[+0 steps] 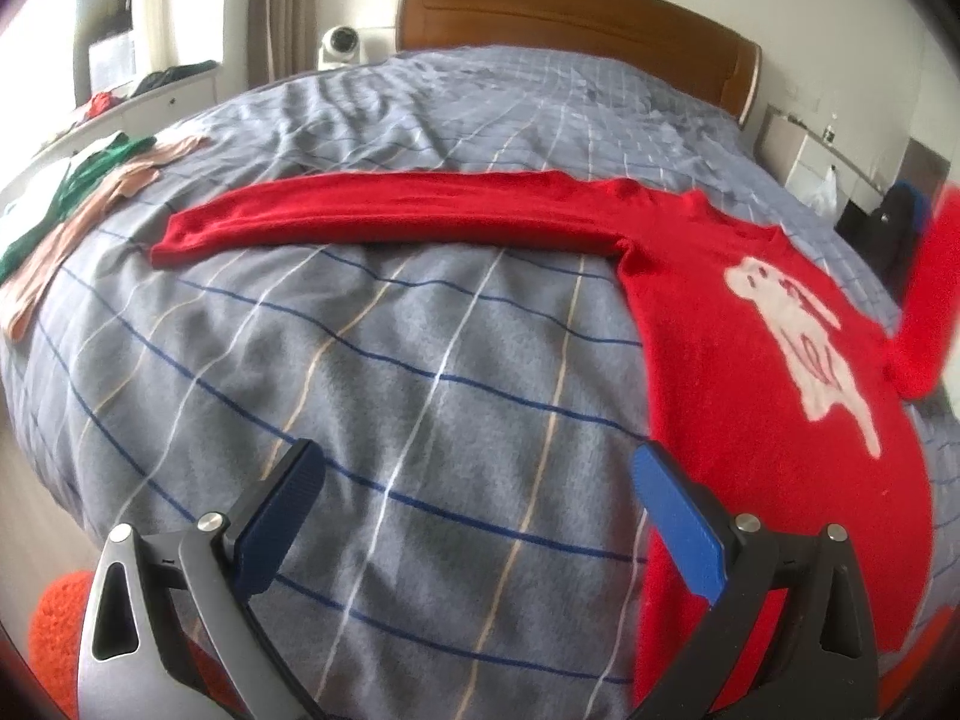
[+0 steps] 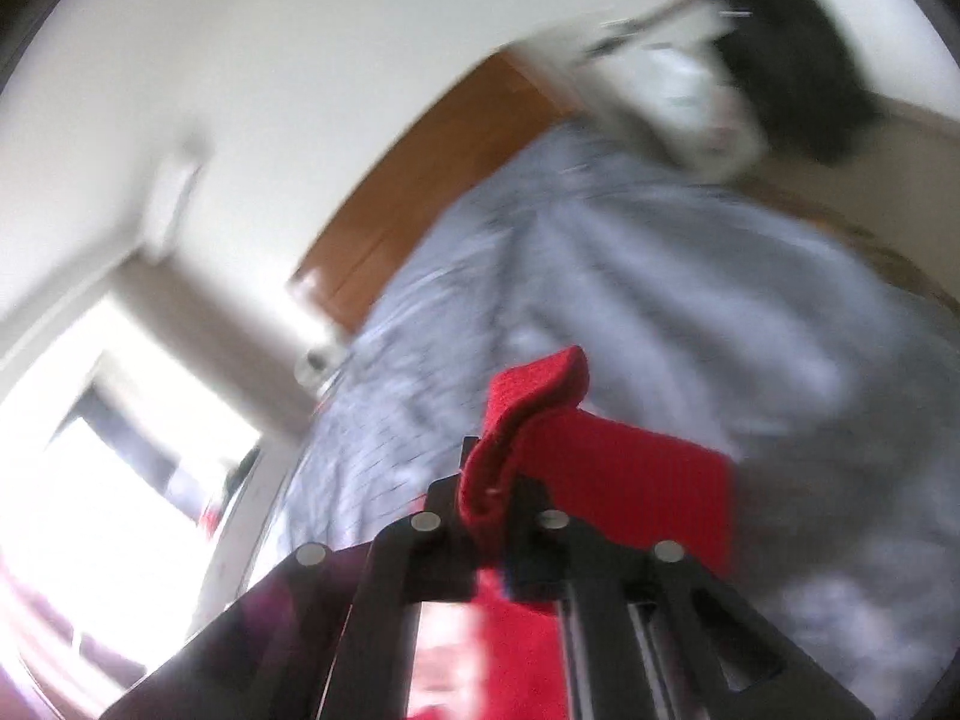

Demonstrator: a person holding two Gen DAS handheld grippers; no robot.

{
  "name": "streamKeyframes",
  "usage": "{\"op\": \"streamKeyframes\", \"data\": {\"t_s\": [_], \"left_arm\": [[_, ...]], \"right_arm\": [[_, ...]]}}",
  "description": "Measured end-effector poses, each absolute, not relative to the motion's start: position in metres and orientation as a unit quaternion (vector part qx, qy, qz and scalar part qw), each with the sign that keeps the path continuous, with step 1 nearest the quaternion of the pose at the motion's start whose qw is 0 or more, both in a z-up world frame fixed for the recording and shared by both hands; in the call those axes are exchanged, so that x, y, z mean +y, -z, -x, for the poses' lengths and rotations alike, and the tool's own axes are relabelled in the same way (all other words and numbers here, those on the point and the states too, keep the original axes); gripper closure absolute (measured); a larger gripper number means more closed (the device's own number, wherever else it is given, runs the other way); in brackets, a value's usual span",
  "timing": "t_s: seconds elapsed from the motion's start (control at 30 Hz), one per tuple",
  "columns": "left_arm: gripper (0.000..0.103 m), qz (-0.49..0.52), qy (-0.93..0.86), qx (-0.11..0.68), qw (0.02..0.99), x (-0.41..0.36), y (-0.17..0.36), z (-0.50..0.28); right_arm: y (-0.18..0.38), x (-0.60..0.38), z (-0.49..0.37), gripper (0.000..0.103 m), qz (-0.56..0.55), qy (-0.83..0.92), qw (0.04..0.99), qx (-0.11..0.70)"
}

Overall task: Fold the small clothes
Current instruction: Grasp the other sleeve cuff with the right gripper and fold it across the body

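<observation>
red sweater [image 1: 750,324] | flat on bed [image 1: 420,360] | white animal motif | one sleeve outstretched

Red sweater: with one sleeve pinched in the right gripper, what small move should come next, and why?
Probably carry the right gripper across, laying its pinched sleeve over the red sweater body. The other sleeve still lies stretched on the bed, and the left gripper hangs open, empty.

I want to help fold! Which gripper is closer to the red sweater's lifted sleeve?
Right. The right gripper is shut on the lifted sleeve; the left gripper hovers open beside the sweater's body.
</observation>
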State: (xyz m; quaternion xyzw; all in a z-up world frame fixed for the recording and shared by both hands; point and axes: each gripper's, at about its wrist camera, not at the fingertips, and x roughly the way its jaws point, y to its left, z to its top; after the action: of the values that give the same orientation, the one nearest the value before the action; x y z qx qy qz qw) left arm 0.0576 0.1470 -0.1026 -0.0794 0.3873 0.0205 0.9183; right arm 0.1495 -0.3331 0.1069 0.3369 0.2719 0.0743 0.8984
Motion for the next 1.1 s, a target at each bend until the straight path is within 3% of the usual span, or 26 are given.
{"op": "streamKeyframes", "data": {"t_s": [0.2,0.23,0.27,0.3,0.4,0.5,0.9,1.1], "left_arm": [[0.001,0.083,-0.029,0.395,0.914,0.156,0.107,-0.056],[0.001,0.084,-0.031,0.395,0.914,0.157,0.107,-0.057],[0.001,0.085,-0.034,0.395,0.914,0.158,0.107,-0.057],[0.001,0.087,-0.036,0.395,0.914,0.16,0.107,-0.057],[0.001,0.101,-0.039,0.396,0.912,0.165,0.108,-0.056],[0.001,0.105,-0.036,0.397,0.911,0.164,0.108,-0.057],[0.001,0.057,-0.019,0.399,0.915,0.133,0.109,-0.057],[0.001,0.03,-0.022,0.4,0.916,0.122,0.111,-0.058]], "right_arm": [[-0.063,-0.195,-0.222,0.095,-0.276,-0.17,0.878,0.353],[-0.044,-0.176,-0.23,0.078,-0.279,-0.195,0.86,0.379],[-0.029,-0.165,-0.234,0.05,-0.287,-0.212,0.845,0.398],[-0.011,-0.154,-0.236,0.042,-0.31,-0.237,0.821,0.416],[0.027,-0.144,-0.224,0.04,-0.364,-0.278,0.773,0.438],[0.035,-0.173,-0.202,0.04,-0.358,-0.257,0.789,0.429],[0.048,-0.349,-0.044,0.038,-0.173,0.022,0.901,0.397],[0.038,-0.375,-0.023,0.038,-0.119,0.092,0.921,0.36]]}}
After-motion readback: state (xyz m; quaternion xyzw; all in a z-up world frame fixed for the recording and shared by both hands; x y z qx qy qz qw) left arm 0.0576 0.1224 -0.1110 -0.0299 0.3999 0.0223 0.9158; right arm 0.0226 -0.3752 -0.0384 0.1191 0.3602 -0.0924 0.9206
